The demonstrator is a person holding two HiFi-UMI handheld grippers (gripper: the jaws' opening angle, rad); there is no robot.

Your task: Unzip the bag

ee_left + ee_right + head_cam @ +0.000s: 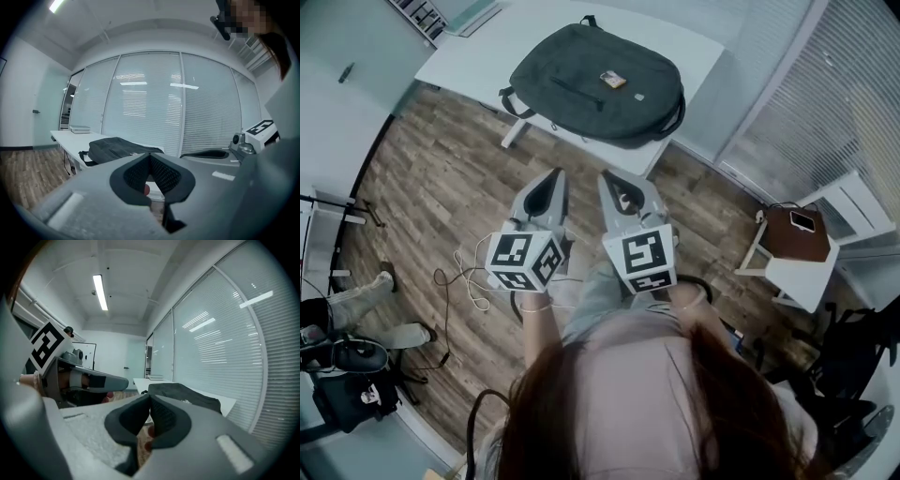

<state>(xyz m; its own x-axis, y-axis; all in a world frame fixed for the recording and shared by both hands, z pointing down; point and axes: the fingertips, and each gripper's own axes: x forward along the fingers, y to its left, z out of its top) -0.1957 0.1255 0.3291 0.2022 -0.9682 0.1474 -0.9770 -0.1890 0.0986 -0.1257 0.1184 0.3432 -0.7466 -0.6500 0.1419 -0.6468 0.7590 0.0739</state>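
Left tool (556, 174) and right tool (607, 176) are both clenched empty, side by side over the floor (441, 178) short of the tabletop (483, 52), since I judge I must first reach the bag (598, 82) lying flat along its near edge.

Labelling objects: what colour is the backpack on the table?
Dark grey backpack, clearest in head view.

readable text: none in any view | tag (613, 81) on bag (572, 70): too small to read | marker cubes (639, 258): black-and-white square patterns only, no letters or numbers
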